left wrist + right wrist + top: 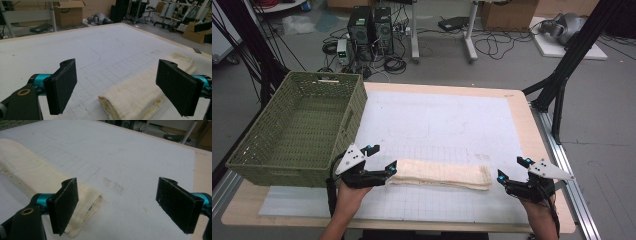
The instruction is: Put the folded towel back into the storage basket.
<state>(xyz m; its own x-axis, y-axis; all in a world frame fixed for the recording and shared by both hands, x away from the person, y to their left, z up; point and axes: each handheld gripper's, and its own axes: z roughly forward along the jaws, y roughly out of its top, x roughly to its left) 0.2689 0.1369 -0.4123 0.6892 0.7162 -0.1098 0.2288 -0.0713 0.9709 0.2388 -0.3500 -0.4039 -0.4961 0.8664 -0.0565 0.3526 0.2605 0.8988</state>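
A cream towel (439, 175), folded into a long strip, lies across the near part of the white mat (442, 120). My left gripper (382, 158) is at the towel's left end with its jaws wide apart. In the left gripper view the rolled end of the towel (135, 97) lies between the open jaws of that gripper (117, 85), with neither pad pressing on it. My right gripper (512, 168) stands open just past the towel's right end. In the right gripper view the towel (32, 177) runs off to the left, its corner behind the left jaw of the gripper (125, 205).
A green woven basket (357, 107) stands on the table's left side, close behind the left hand. The wooden table edge (539, 145) runs along the right. Beyond the table are computer towers (372, 27), cables and black frame legs (562, 85).
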